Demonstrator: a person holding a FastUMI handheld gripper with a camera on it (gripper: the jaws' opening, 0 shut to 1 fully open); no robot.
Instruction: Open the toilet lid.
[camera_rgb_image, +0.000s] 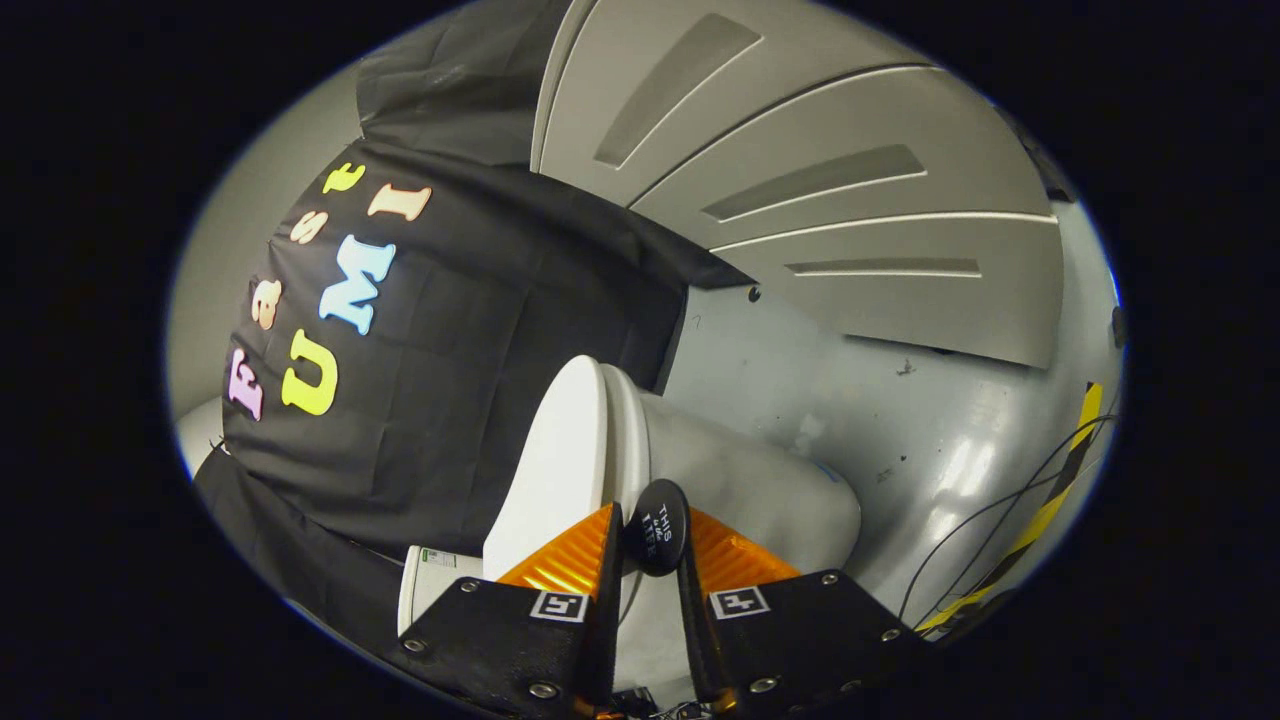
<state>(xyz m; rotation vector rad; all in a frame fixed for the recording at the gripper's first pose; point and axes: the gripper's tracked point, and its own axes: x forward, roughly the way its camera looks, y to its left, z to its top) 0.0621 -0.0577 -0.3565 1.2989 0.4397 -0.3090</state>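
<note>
- The white toilet lid (555, 470) stands up from the toilet bowl (760, 500), just ahead of my jaws.
- My jaws (648, 545) are a little apart, with the lid's edge and a black round knob (657, 525) between them.
- The grey floor (900, 420) lies beyond.

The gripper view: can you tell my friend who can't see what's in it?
The gripper has its two fingers closed on a small black knob at the rim of the white toilet lid. The toilet bowl sits beyond, on a grey floor.
</note>
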